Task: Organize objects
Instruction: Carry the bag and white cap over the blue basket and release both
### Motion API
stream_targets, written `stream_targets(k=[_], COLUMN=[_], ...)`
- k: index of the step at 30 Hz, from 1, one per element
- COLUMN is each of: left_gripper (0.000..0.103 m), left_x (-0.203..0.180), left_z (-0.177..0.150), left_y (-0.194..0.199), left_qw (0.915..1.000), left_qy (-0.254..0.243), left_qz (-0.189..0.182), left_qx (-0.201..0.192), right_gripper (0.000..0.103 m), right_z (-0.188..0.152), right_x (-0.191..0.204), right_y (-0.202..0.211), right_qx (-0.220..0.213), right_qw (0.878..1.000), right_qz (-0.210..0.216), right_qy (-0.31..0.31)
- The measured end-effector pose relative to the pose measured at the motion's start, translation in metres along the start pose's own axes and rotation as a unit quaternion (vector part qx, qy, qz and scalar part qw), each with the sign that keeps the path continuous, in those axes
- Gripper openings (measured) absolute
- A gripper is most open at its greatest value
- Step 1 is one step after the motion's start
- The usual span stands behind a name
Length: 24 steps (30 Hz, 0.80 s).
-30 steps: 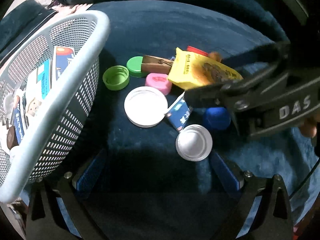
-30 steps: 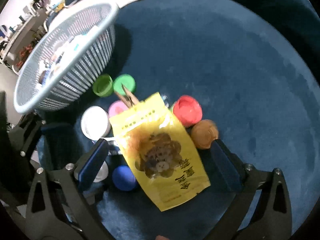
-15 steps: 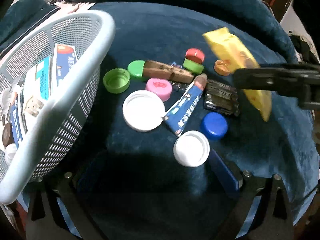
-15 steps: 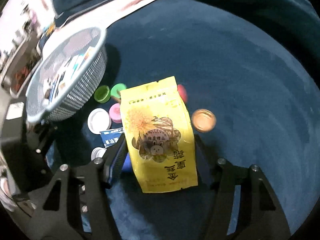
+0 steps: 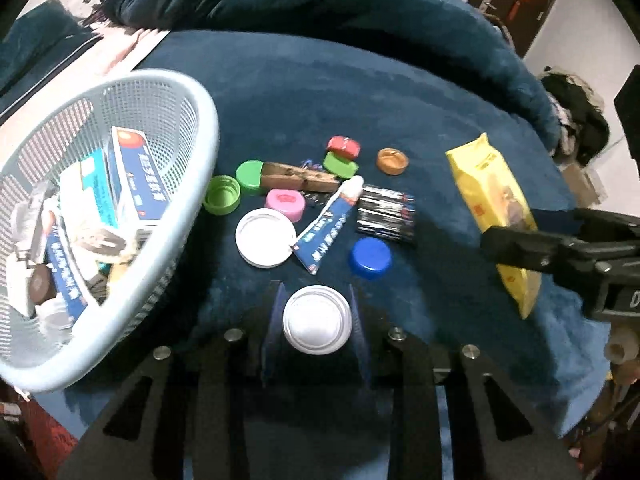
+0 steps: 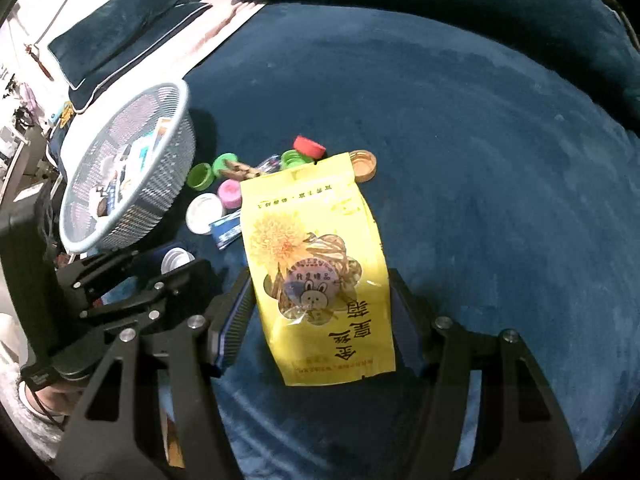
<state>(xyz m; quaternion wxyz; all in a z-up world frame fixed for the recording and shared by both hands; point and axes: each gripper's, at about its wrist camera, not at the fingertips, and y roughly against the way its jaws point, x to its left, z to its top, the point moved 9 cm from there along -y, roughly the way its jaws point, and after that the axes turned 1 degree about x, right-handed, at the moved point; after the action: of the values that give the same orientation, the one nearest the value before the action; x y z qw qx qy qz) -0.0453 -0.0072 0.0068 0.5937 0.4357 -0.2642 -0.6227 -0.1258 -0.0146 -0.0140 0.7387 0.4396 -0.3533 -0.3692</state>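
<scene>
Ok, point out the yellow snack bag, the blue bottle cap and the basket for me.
yellow snack bag (image 6: pixel 320 264), right wrist view, middle of its printed front.
blue bottle cap (image 5: pixel 370 257), left wrist view, centre of its top.
basket (image 5: pixel 206 120), left wrist view, on its pale rim.

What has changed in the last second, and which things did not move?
The right gripper, its jaws having just been closing, took the yellow packet and lifted it off the pile, uncovering the toothpaste tube and black pack. The left gripper, closing, gripped the small white cap and raised it. The basket and other caps stayed put.
</scene>
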Motion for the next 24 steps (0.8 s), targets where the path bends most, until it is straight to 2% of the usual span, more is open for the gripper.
stream_targets(k=[5,13,16,20,24], left_gripper=[0.033,0.033,0.033,0.033,0.033], left_x=[-0.004,0.062,0.085,0.119,0.146], left_z=[0.008,0.061,0.079,0.086,0.074], left_y=[0.041,0.110,0.129,0.130,0.105], left_qw=[0.9997,0.9981,0.9971,0.9953,0.9945], left_qy=[-0.005,0.029,0.020,0.031,0.090], left_qz=[-0.005,0.019,0.041,0.068,0.052], left_qx=[-0.022,-0.050,-0.061,-0.062,-0.016], right_gripper=[0.065,0.065,0.065,0.065,0.065], right_z=[-0.015,-0.020,-0.009,0.004,0.015], right_x=[0.022,0.060,0.082,0.108,0.130], right_y=[0.026,0.061,0.067,0.068,0.055], right_qx=[-0.014,-0.039,-0.052,-0.062,-0.056], right_qw=[1.000,0.997,0.996,0.994,0.991], right_qz=[-0.005,0.008,0.030,0.060,0.097], right_qy=[-0.023,-0.059,-0.061,-0.062,-0.071])
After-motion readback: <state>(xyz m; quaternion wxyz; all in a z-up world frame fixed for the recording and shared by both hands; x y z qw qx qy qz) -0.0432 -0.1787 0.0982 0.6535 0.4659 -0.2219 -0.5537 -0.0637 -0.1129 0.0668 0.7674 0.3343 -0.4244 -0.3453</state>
